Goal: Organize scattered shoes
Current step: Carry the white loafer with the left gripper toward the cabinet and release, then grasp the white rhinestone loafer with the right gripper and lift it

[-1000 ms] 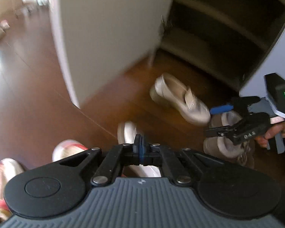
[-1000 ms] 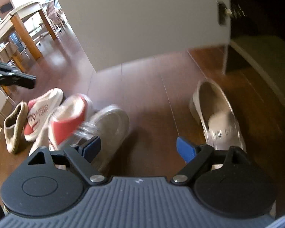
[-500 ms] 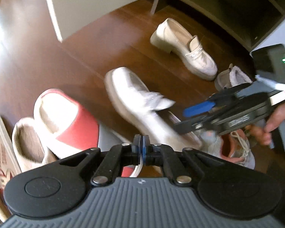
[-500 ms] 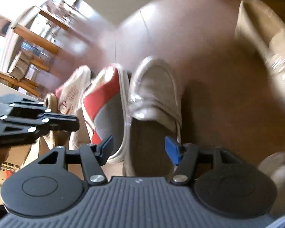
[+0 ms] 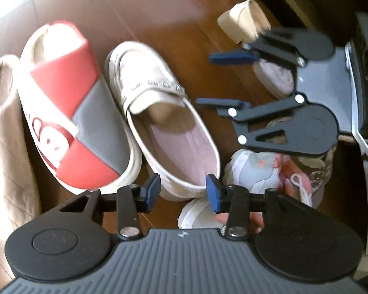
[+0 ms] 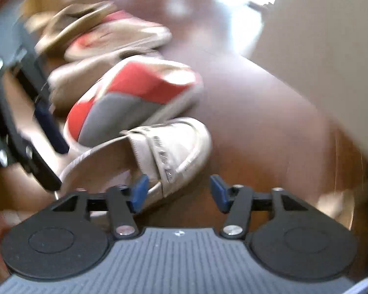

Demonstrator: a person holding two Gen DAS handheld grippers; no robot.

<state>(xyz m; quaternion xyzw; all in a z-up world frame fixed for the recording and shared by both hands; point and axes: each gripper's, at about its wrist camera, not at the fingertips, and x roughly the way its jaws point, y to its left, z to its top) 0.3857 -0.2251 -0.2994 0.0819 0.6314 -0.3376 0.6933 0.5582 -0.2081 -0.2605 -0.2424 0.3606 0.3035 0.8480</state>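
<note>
Cream leather, scuffed, with a studded strap: the loafer (image 5: 159,112) lies on the wooden floor (image 5: 147,7), touching the red-and-grey slipper (image 5: 71,112). A second ago the left tool (image 5: 182,191) was shut and higher; now it has dropped over the loafer's heel, jaws opening, the heel rim between them but not yet pinched. The right tool (image 6: 177,193), wide before, is closing beside the loafer's side, gripping nothing. A pick-up of this loafer looks imminent.
</note>
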